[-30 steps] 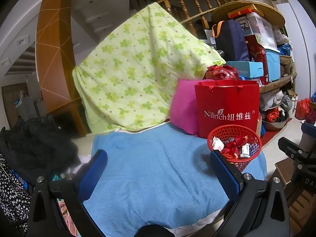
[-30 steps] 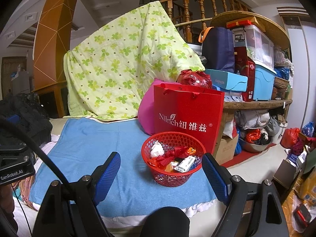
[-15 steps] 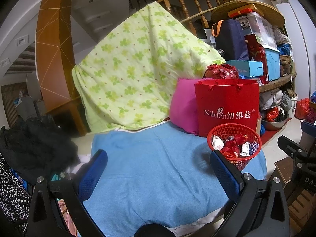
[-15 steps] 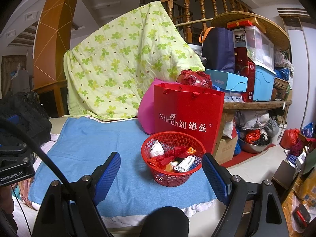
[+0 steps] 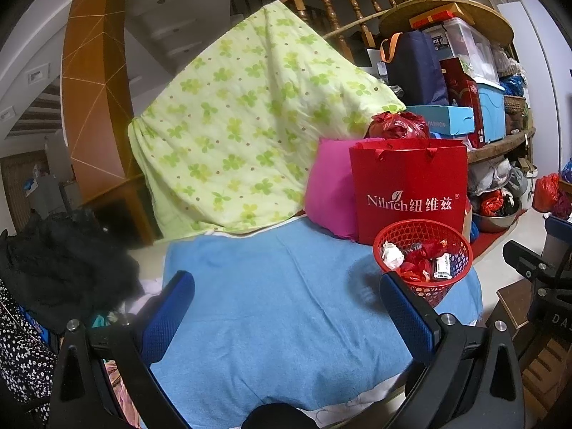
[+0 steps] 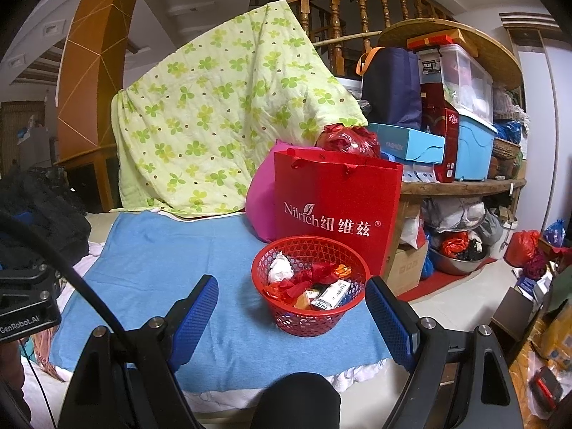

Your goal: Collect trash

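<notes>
A red mesh basket (image 6: 310,316) stands on the blue towel (image 6: 171,268) at its right end. It holds crumpled white paper (image 6: 280,268), red wrappers (image 6: 314,275) and a small white box (image 6: 330,295). It also shows in the left wrist view (image 5: 423,286). My right gripper (image 6: 291,298) is open and empty, held in front of the basket with its jaws wide. My left gripper (image 5: 286,296) is open and empty above the towel (image 5: 279,304), left of the basket.
A red paper bag (image 6: 336,211) and a pink cushion (image 6: 259,200) stand behind the basket. A green clover blanket (image 6: 221,121) drapes behind the towel. Black clothing (image 5: 60,261) lies at the left. Stacked boxes and shelves (image 6: 464,136) fill the right.
</notes>
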The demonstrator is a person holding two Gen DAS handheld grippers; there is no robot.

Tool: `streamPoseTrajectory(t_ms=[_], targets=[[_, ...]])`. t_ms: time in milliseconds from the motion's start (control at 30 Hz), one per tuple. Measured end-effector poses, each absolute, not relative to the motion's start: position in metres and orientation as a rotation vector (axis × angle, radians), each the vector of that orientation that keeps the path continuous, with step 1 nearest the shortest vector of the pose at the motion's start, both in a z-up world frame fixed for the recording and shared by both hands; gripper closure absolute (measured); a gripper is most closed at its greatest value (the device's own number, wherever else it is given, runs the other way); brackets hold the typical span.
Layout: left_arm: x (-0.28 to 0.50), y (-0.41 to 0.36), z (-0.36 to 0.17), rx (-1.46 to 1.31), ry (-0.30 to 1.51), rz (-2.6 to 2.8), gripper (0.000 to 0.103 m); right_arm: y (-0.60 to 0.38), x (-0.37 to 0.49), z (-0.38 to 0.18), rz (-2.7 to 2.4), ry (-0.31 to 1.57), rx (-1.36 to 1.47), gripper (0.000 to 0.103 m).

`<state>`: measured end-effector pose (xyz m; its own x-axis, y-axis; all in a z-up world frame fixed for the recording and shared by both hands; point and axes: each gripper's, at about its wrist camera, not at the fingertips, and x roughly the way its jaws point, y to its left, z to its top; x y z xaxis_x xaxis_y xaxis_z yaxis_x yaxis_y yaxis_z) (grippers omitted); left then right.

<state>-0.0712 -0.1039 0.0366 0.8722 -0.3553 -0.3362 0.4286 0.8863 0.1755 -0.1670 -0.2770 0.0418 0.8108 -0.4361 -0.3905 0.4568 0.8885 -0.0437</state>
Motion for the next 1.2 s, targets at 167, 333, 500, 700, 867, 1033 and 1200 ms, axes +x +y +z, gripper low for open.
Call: streamPoseTrajectory(t_ms=[167, 333, 500, 700, 867, 1033, 1200], targets=[[-0.073, -0.105, 0.03, 0.255, 0.305, -0.419, 0.0, -0.281, -0.169, 0.038, -0.484, 0.408, 0.061, 0.016], [-0.073, -0.107, 0.025, 0.26, 0.307, -0.421, 0.0, -0.285, -0.168, 0.036, -0.487, 0.417, 0.076, 0.016], [-0.073, -0.108, 0.023, 0.266, 0.309, -0.427, 0.0, -0.289, -0.167, 0.033, -0.491, 0.424, 0.086, 0.016], [-0.07, -0.108, 0.022, 0.272, 0.315, -0.434, 0.0, -0.289, -0.166, 0.03, -0.492, 0.429, 0.082, 0.016], [-0.065, -0.11, 0.022, 0.274, 0.321, -0.439, 0.0, -0.291, -0.164, 0.029, -0.494, 0.431, 0.08, 0.016], [-0.061, -0.112, 0.02, 0.283, 0.327, -0.45, 0.0, -0.296, -0.159, 0.026, -0.504, 0.435, 0.079, 0.016], [-0.053, -0.119, 0.02, 0.293, 0.332, -0.466, 0.0, -0.299, -0.154, 0.029, -0.524, 0.43, 0.066, 0.016]])
